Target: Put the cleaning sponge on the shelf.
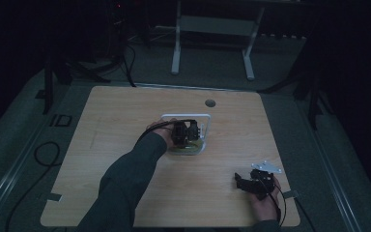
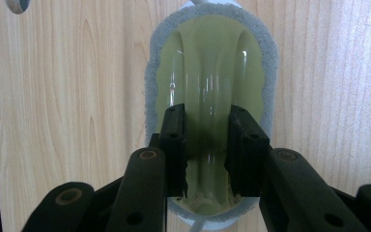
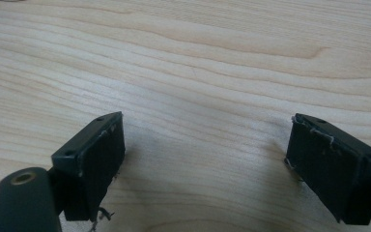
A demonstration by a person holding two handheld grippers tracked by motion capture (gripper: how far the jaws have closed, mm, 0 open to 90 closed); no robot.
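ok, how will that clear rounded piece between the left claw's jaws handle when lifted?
Probably slippery: the clear piece looks smooth and glossy, with highlights. Likely rigid and possibly fragile if it is glass. Its rounded shape may roll once off the soft green pad under the left claw.

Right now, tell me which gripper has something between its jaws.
Left gripper: its jaws flank a clear object on the green pad; the right gripper is open, empty.
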